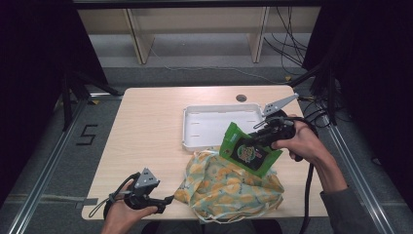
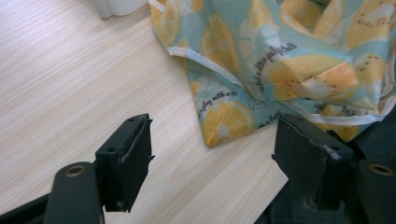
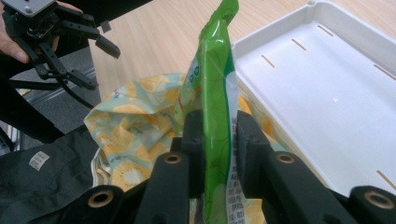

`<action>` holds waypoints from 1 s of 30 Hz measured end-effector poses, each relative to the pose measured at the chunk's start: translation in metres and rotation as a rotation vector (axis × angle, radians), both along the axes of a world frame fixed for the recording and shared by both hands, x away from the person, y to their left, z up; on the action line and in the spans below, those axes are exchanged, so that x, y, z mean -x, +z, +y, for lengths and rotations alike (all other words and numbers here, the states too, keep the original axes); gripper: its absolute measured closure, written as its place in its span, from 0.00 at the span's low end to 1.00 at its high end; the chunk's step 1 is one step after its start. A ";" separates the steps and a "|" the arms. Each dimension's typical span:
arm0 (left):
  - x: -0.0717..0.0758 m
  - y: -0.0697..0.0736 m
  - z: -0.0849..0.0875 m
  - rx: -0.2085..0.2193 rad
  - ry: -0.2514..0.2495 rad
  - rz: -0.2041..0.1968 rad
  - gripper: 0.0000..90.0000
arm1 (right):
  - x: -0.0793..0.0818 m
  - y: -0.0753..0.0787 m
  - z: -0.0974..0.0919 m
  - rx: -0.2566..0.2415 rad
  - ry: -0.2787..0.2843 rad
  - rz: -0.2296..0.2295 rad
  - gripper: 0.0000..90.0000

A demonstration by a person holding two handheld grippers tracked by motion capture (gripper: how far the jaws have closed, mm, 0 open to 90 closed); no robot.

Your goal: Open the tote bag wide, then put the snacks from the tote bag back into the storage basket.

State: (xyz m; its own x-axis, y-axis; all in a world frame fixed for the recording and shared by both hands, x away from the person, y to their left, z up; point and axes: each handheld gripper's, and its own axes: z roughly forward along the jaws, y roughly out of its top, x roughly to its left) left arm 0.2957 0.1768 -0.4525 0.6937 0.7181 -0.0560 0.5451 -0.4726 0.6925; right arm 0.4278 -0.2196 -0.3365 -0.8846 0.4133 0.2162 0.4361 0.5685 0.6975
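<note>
A green snack packet (image 1: pixel 248 150) hangs upright just above a lemon-print cloth bag (image 1: pixel 229 187) at the table's front centre. My right gripper (image 1: pixel 260 136) is shut on it; in the right gripper view both jaws press the packet (image 3: pixel 215 93) edge-on, over the bag (image 3: pixel 135 126). My left gripper (image 1: pixel 165 202) sits low at the table's front edge, left of the bag. Its jaws stand wide apart, open, with bare wood between them, as the left gripper (image 2: pixel 212 144) view shows. The bag's corner (image 2: pixel 280 60) lies just beyond the fingertips. The right gripper view also catches the left gripper (image 3: pixel 99 64), open.
An empty white tray (image 1: pixel 204 126) lies behind the bag, its long side facing me; it is also in the right gripper view (image 3: pixel 327 93). A small round cap (image 1: pixel 241 97) sits near the table's far edge. Cables run on the floor at the right. Bare wood stretches across the table's left half.
</note>
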 end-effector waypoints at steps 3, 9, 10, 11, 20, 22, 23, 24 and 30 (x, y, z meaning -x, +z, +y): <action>0.000 -0.001 0.004 0.002 0.024 -0.005 0.28 | -0.002 0.002 -0.004 0.004 -0.005 -0.007 0.86; -0.001 -0.002 0.008 -0.024 0.022 -0.001 0.27 | -0.003 0.007 -0.010 -0.019 -0.030 -0.012 0.86; 0.000 -0.003 0.008 -0.024 0.025 -0.001 0.27 | -0.003 0.009 -0.012 -0.013 -0.038 -0.010 0.86; 0.000 -0.004 0.008 -0.023 0.019 -0.004 0.27 | -0.005 0.010 -0.013 -0.008 -0.032 -0.021 0.86; 0.001 -0.005 0.008 -0.025 0.015 -0.006 0.27 | -0.014 0.014 -0.014 -0.010 -0.058 -0.018 0.86; 0.002 -0.006 0.007 -0.008 0.032 0.001 0.27 | -0.018 0.015 -0.013 -0.019 -0.071 -0.027 0.86; 0.002 -0.006 0.008 -0.024 0.015 -0.007 0.27 | -0.020 0.017 -0.013 -0.007 -0.069 -0.020 0.86; 0.002 -0.006 0.008 -0.027 0.011 -0.013 0.27 | -0.025 0.018 -0.013 -0.010 -0.083 -0.022 0.86; 0.002 -0.006 0.007 -0.031 0.012 0.000 0.27 | -0.039 0.020 -0.014 0.004 -0.130 -0.010 0.86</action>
State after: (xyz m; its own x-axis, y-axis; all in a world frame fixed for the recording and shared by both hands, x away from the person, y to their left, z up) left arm 0.2935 0.1840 -0.4587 0.6849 0.7278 -0.0336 0.5507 -0.4869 0.6780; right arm 0.4665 -0.2333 -0.3168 -0.8256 0.5255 0.2055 0.4991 0.5102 0.7004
